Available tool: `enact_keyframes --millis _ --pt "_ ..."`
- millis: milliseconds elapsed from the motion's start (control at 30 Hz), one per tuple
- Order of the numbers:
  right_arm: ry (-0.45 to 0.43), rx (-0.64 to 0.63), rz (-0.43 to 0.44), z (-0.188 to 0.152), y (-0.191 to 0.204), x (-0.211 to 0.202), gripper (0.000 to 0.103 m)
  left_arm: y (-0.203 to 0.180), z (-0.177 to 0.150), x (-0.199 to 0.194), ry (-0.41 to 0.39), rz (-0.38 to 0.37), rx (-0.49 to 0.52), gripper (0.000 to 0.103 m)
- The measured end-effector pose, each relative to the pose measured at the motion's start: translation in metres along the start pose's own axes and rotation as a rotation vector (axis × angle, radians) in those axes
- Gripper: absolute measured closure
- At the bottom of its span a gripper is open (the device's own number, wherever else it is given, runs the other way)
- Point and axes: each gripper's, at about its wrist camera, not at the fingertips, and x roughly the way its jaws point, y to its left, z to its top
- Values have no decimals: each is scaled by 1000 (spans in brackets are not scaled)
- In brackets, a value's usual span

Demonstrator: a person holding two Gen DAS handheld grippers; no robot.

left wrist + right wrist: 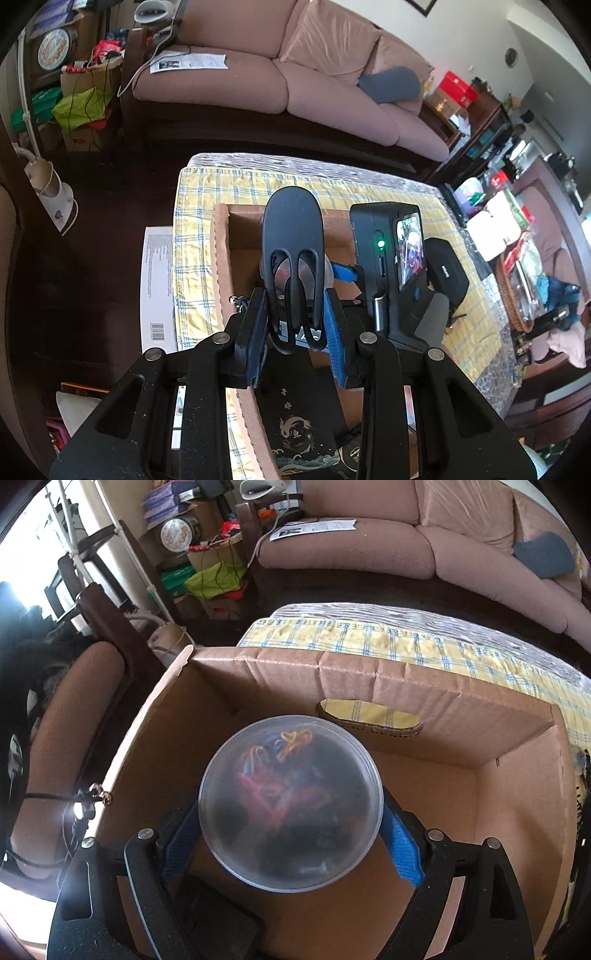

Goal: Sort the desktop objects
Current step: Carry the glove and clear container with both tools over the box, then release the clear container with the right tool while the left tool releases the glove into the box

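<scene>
In the left wrist view my left gripper (293, 325) is shut on a black oval gadget with looped legs (291, 229), held upright above the near part of an open cardboard box (221, 258). Just beyond it, the right gripper's camera body (391, 251) and one blue finger (345, 273) reach into the box. In the right wrist view my right gripper (290, 812) has its blue pads (400, 845) against the sides of a round clear tub of coloured rubber bands (290, 805). The tub is held low inside the box (369, 679), above its bare floor.
The box stands on a yellow checked cloth (199, 221). A black pouch (447, 273) lies right of it. A black dragon-print item (291, 432) lies under my left gripper, and a dark flat item (218, 915) lies in the box's near corner. A small clasp (99, 794) hangs at its left edge. A sofa (258, 74) stands behind.
</scene>
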Motion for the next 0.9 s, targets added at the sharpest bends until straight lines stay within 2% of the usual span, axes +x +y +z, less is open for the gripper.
enact_keyframes --millis 100,200,333,433,567,700,900 --pt "-7 24 -11 -1 -4 -17 9 -4 0 0 1 -8 -1 75" --pt "-52 6 -8 0 -11 -54 6 -14 1 0 -7 -31 -10 74" --pt "-118 -63 -88 -9 -29 -116 5 -38 1 10 -2 -57 -6 74" --pt "-153 -40 -115 -20 -56 -158 5 -61 -1 29 24 -69 14 74" --pt "-180 -12 -144 -39 -87 -193 5 -87 -5 69 62 -68 39 74" --pt "-188 6 -176 -63 -113 -215 5 -102 -13 110 111 -26 53 74" --pt "-190 61 -185 -92 -151 -230 5 -106 -22 147 160 38 53 74"
